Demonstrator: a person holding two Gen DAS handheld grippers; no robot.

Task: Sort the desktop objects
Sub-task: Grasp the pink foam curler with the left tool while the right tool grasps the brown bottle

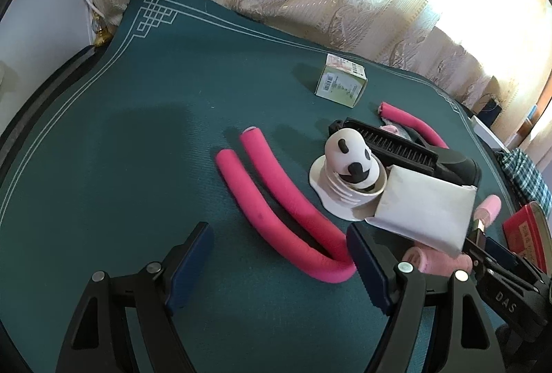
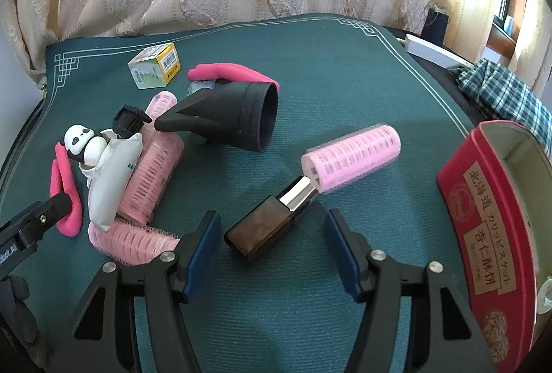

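Lipstick (image 2: 272,228) bracketed by parted right tongs (image 2: 272,247), probably for red tin (image 2: 496,235); left tongs (image 1: 279,264) parted, empty, beside foam roller (image 1: 276,200).

Left gripper (image 1: 279,255) held open above green mat (image 1: 138,131), bent pink foam roller (image 1: 276,200) laid between its fingers, small box (image 1: 341,85) set near far edge

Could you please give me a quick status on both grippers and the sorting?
Left gripper open by the bent pink foam roller. Right gripper open, lipstick just ahead. Red tin open at right. Path clear.
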